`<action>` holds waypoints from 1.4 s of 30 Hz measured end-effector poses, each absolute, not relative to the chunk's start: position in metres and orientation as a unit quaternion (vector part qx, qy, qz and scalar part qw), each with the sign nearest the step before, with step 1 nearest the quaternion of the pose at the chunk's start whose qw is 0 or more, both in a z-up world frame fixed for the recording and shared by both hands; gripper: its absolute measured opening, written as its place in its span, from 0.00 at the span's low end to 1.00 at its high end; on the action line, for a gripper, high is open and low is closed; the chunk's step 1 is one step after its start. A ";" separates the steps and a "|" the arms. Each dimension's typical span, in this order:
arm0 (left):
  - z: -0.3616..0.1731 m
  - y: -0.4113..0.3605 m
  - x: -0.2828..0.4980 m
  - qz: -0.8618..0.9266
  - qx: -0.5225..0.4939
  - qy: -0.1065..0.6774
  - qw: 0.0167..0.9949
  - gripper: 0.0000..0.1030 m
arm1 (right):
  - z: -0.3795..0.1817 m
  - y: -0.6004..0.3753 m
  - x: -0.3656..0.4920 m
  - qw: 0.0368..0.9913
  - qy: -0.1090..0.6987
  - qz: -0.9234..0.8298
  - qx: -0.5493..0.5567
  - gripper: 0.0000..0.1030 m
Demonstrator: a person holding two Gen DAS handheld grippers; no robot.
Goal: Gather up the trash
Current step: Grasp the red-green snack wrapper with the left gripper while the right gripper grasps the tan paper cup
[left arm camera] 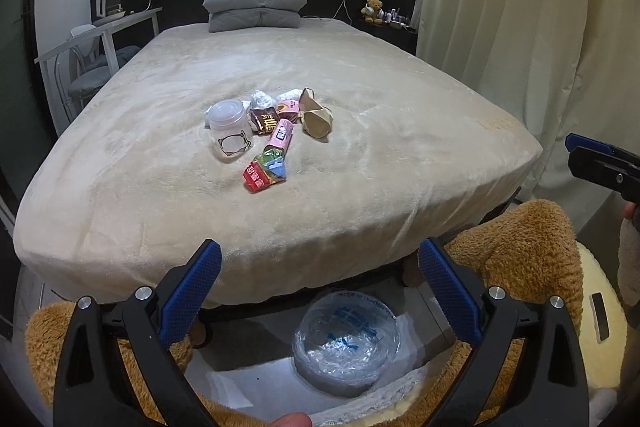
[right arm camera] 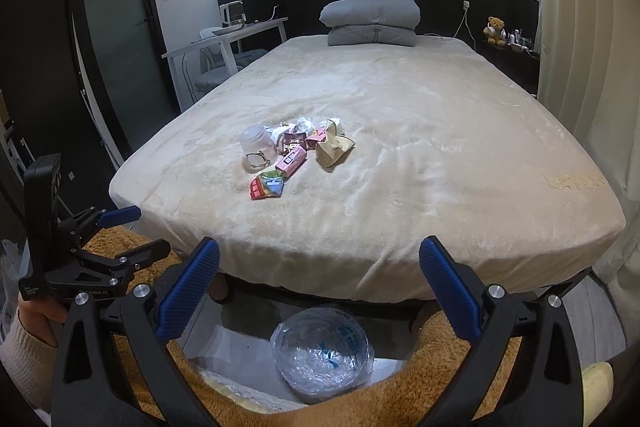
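Observation:
A heap of trash lies mid-bed: a clear plastic cup (left arm camera: pixel 229 125) (right arm camera: pixel 256 143) on its side, a red-green snack wrapper (left arm camera: pixel 265 171) (right arm camera: pixel 267 188), a pink carton (left arm camera: pixel 281 135) (right arm camera: pixel 291 160), a brown packet (left arm camera: pixel 265 120), a crumpled paper bag (left arm camera: pixel 315 115) (right arm camera: pixel 333 145) and white wrappers behind. On the floor at the bed's foot stands a bin lined with clear plastic (left arm camera: pixel 347 337) (right arm camera: pixel 321 353). My left gripper (left arm camera: pixel 320 287) (right arm camera: pixel 120 231) and right gripper (right arm camera: pixel 320 287) (left arm camera: pixel 576 147) both stand open and empty, held off the bed's near edge above the bin.
The cream bed cover (left arm camera: pixel 360 67) (right arm camera: pixel 420 99) fills the view, with a folded grey quilt (left arm camera: pixel 256 5) at the headboard. A white desk and chair (left arm camera: pixel 96 43) stand left, curtains (left arm camera: pixel 520 7) right. Brown fleece-clad legs (left arm camera: pixel 520 247) flank the bin.

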State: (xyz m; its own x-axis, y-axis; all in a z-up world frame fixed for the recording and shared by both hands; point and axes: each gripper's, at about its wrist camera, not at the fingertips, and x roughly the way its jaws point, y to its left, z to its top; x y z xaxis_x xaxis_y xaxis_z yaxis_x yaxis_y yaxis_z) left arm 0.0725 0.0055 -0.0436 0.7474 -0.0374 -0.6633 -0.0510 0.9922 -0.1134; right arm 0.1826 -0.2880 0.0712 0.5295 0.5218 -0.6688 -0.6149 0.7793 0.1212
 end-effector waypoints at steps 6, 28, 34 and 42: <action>-0.059 0.035 0.121 0.005 -0.097 0.374 0.922 0.94 | 0.064 -0.270 0.232 0.868 0.378 0.317 -0.058 0.96; -0.139 0.083 0.268 0.028 -0.142 0.449 0.882 0.92 | 0.000 -0.177 0.389 0.826 0.462 0.321 -0.046 0.93; -0.153 0.083 0.289 0.033 -0.105 0.461 0.880 0.79 | -0.017 -0.153 0.420 0.816 0.480 0.318 -0.045 0.91; -0.173 0.092 0.301 0.035 -0.103 0.473 0.875 0.61 | -0.045 -0.122 0.451 0.793 0.516 0.318 -0.053 0.82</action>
